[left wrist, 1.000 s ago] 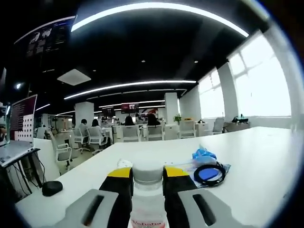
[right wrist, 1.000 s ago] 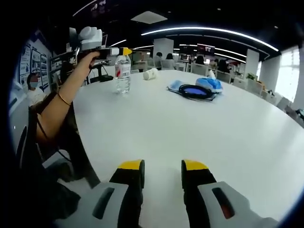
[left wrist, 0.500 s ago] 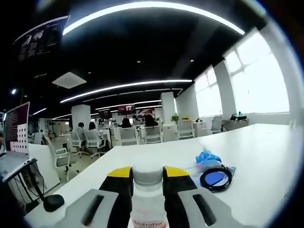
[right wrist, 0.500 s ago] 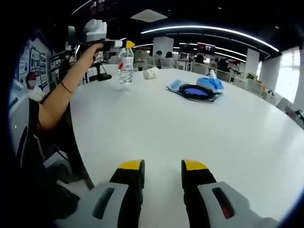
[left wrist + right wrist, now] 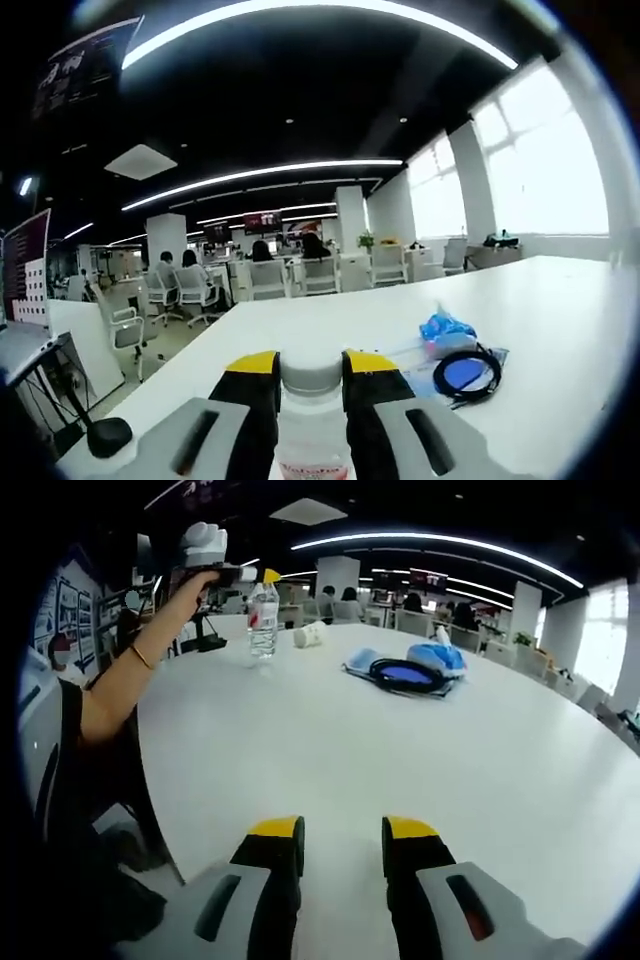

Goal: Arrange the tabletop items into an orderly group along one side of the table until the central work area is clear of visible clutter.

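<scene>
Clear plastic, the water bottle (image 5: 311,420) stands clamped between the yellow-tipped jaws of the left gripper (image 5: 311,375) in the left gripper view, its pale cap at the jaw tips; red lettering on its label shows at the bottom edge but is too cut off to read. Beyond the bottle, on the white tabletop (image 5: 560,310), a black coiled cable (image 5: 466,373) lies on a blue sheet, with a crumpled blue bag (image 5: 446,328) just behind it. In the right gripper view, a bare arm reaches out from the left, the hand (image 5: 190,588) raised and gripping the left gripper's handle, the bottle (image 5: 263,620) hanging upright over the tabletop's far edge. A white roll (image 5: 309,634) lies beside the bottle. The right gripper (image 5: 343,840) hovers low over bare tabletop, jaws apart and holding nothing.
</scene>
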`<action>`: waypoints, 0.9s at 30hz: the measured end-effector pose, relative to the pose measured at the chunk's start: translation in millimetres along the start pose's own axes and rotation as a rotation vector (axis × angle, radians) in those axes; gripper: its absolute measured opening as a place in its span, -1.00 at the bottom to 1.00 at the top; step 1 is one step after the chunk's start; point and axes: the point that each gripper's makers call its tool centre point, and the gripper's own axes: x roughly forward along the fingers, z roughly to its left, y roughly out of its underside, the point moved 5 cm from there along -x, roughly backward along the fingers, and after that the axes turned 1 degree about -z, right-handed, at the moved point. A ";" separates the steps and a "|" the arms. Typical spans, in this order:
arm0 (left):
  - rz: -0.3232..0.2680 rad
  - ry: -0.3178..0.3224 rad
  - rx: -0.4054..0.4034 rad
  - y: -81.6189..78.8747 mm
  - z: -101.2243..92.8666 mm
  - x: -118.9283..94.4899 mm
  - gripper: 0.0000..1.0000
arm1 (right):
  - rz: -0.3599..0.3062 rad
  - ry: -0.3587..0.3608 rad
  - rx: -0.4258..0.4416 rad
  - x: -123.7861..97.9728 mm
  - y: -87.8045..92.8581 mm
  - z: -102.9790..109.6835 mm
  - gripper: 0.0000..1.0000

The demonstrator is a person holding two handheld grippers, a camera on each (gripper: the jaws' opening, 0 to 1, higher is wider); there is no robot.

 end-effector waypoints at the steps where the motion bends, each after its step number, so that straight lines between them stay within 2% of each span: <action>1: 0.001 0.000 0.000 0.8 0.6 0.8 -0.58 | 0.001 0.000 0.000 0.5 -0.3 0.0 -0.42; 16: 0.014 0.001 0.010 0.2 8.3 25.0 -0.59 | 0.007 0.007 0.000 8.7 -3.8 -4.6 -0.42; 21: 0.032 0.017 -0.012 7.7 10.4 39.1 -0.59 | 0.012 0.001 -0.007 15.3 -7.8 -5.1 -0.42; 27: 0.030 0.018 -0.003 1.7 12.7 52.8 -0.59 | 0.023 0.008 -0.004 20.3 -7.0 -9.6 -0.42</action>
